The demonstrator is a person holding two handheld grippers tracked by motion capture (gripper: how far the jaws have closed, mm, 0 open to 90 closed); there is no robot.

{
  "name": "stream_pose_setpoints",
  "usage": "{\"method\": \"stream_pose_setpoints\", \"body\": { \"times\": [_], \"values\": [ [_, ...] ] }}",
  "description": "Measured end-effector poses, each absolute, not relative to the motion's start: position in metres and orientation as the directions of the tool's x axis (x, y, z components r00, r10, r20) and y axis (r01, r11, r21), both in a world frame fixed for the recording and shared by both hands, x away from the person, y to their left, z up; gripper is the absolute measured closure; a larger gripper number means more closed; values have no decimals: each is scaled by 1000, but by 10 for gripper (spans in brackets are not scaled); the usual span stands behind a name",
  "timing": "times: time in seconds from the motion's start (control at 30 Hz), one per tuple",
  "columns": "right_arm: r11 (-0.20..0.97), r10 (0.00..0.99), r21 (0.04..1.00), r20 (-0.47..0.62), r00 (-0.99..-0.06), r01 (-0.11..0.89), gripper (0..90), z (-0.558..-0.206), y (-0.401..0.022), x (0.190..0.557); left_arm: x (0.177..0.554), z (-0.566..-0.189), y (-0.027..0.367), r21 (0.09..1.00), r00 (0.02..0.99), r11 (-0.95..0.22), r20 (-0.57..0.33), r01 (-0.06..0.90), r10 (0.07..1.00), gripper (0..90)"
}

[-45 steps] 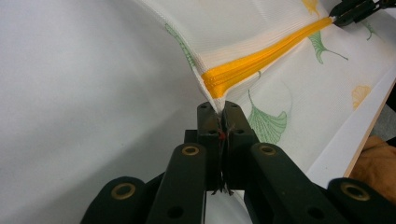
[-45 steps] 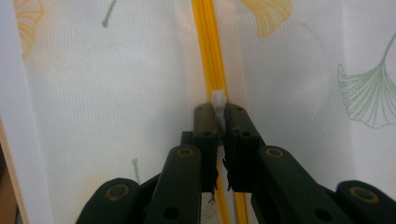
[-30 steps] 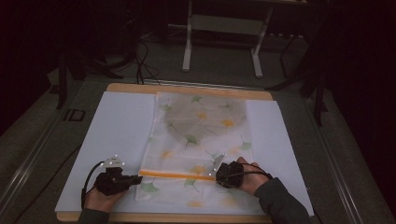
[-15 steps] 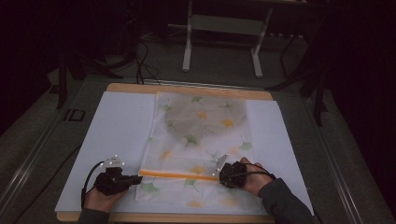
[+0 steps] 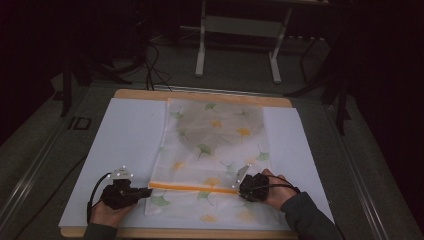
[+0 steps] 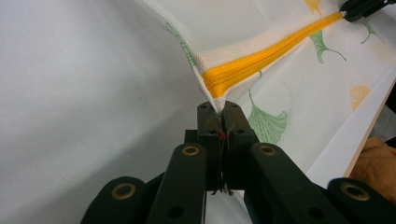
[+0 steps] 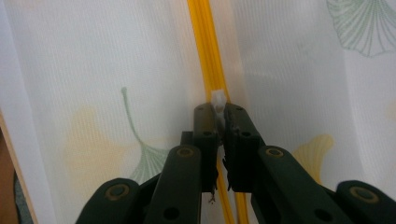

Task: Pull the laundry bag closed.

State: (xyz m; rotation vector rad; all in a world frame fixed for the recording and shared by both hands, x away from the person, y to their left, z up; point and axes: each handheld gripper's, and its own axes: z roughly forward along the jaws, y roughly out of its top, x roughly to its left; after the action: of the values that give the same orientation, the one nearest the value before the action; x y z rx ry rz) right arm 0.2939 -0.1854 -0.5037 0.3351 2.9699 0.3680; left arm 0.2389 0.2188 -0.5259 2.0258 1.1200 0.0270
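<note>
Left gripper view has my left tongs (image 6: pixel 223 109) clenched on the bag's (image 5: pixel 215 150) edge, right at the end of the orange zip (image 6: pixel 261 60). My right tongs (image 7: pixel 219 109) are pinched shut on the white pull (image 7: pixel 218 98), which sits on the zip. The bag lies flat on the white sheet (image 5: pixel 125 140), with the zip running across it near my side, between my two hands. To do this well I'd keep the left grip firm as an anchor so the mesh stays taut, then draw the pull straight along the zip line, low and level. Lifting or veering would bunch the mesh, and the small tab could slip out of the jaws
</note>
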Motion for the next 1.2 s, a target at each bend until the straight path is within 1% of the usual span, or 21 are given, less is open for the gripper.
{"method": "stream_pose_setpoints", "body": {
  "times": [0.57,0.8,1.2],
  "values": [
    [943,251,250,-96,-963,220,844,-503,-196,294,239,-526,219,652,607,-285,-340,702,718,881],
    [949,245,228,-109,-963,216,843,-502,-200,294,239,-526,220,653,607,-284,-338,702,719,881],
    [943,273,227,-107,-956,244,843,-501,-215,293,239,-526,220,654,601,-278,-340,704,723,881]
  ]
}}
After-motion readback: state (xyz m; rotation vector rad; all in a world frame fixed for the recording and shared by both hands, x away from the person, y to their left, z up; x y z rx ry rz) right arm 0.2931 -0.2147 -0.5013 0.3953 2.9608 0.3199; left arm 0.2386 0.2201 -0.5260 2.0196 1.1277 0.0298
